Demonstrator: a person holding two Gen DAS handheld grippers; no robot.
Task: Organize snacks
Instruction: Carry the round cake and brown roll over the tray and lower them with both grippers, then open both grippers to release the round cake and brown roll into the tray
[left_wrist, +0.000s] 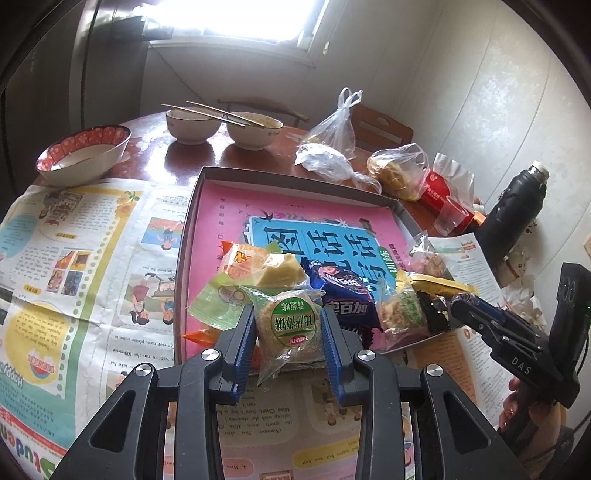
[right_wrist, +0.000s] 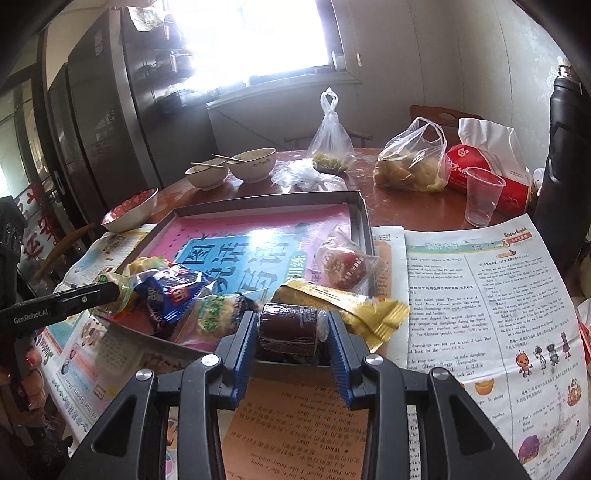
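A shallow grey box (left_wrist: 295, 176) with a pink and blue lining lies on the table; it also shows in the right wrist view (right_wrist: 364, 218). Several wrapped snacks lie at its near end. My left gripper (left_wrist: 289, 320) is shut on a clear-wrapped cake with a green label (left_wrist: 291, 326), over the box's near edge. My right gripper (right_wrist: 291, 325) is shut on a dark brown roll in clear wrap (right_wrist: 288, 328), at the box's near right corner. A blue packet (left_wrist: 341, 295) (right_wrist: 171, 291), a gold packet (right_wrist: 332, 299) and a red-labelled cake (right_wrist: 343, 264) lie beside them.
Newspaper (left_wrist: 85, 251) (right_wrist: 480, 295) covers the near table. Three bowls (left_wrist: 85, 155), two with chopsticks (left_wrist: 255, 129), stand at the back. Plastic bags of food (left_wrist: 399, 173) (right_wrist: 410, 166), a red tissue pack (right_wrist: 484, 177), a clear cup (right_wrist: 482, 201) and a black flask (left_wrist: 513, 210) stand at the right.
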